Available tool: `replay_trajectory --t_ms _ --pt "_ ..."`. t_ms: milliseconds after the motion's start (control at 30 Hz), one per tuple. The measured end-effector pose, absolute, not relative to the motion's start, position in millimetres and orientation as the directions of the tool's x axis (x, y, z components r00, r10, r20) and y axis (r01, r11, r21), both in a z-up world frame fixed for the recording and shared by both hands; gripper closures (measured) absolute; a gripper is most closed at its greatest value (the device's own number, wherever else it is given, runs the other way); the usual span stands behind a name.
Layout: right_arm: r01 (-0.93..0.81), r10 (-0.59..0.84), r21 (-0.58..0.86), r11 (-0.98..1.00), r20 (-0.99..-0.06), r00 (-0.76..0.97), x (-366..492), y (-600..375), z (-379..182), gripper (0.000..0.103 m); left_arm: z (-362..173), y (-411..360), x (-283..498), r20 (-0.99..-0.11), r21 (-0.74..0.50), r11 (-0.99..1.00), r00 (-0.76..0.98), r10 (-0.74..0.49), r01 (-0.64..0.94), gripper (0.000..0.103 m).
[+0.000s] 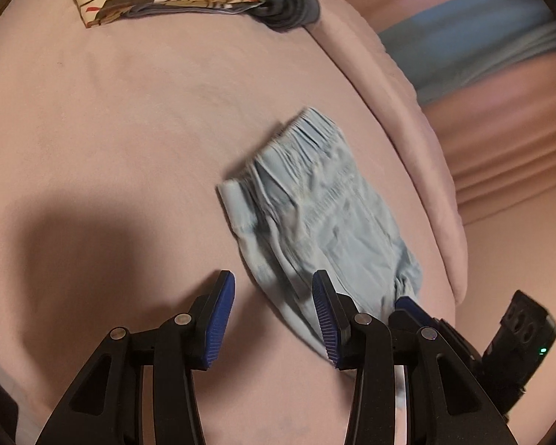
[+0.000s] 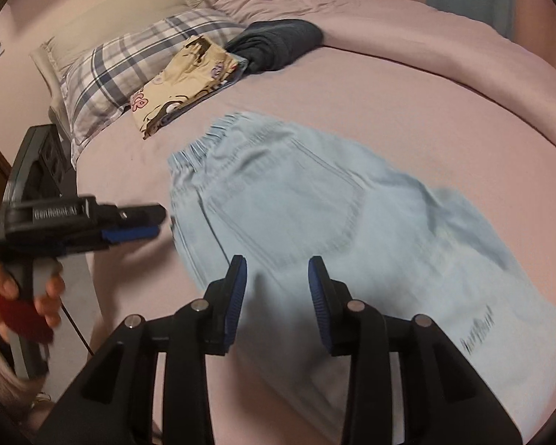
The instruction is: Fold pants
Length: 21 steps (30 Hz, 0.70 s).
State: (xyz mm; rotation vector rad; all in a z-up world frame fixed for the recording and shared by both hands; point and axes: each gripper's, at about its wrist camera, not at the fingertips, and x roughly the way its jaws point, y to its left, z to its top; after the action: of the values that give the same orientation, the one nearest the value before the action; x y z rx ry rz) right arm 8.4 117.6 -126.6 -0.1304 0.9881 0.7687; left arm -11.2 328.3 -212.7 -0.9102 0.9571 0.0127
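Reaching with both jaws wide and holding nothing, your left gripper (image 1: 274,315) and right gripper (image 2: 277,296) risk pinching one layer of the pants (image 2: 296,200), lower centre, skewing the fold.

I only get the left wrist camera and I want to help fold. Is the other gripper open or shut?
Observer: Open. The right gripper hangs over the pale blue pants, jaws apart, gripping nothing.
Operator: Is anything written on the pants?
Observer: Yes, there is dark lettering near one edge, but it is too blurred to read.
Operator: What's next to the yellow cartoon cloth?
Observer: A plaid pillow lies beside it, on the side away from the dark folded cloth.
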Motion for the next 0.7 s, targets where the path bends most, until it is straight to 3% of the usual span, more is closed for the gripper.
replay_trajectory --t_ms 267,467,600,700 --pt "-0.622 0.585 0.339 0.706 -0.774 0.242 32 156 -135 0.068 -229 343 17 -0.624 -0.763 0.528 0.637 -0.453 -0.372 0.048" --pt "-0.6 0.553 0.348 0.72 -0.811 0.192 37 176 -163 0.067 -233 354 13 -0.56 -0.821 0.44 0.664 -0.496 -0.364 0.048" --pt "-0.594 0.566 0.368 0.715 -0.804 0.183 38 173 -163 0.067 -227 348 27 -0.584 -0.803 0.471 0.645 -0.493 -0.366 0.04" --pt "-0.595 0.565 0.364 0.717 -0.803 0.189 37 172 -164 0.067 -223 338 40 -0.624 -0.766 0.523 0.629 -0.463 -0.375 0.045"
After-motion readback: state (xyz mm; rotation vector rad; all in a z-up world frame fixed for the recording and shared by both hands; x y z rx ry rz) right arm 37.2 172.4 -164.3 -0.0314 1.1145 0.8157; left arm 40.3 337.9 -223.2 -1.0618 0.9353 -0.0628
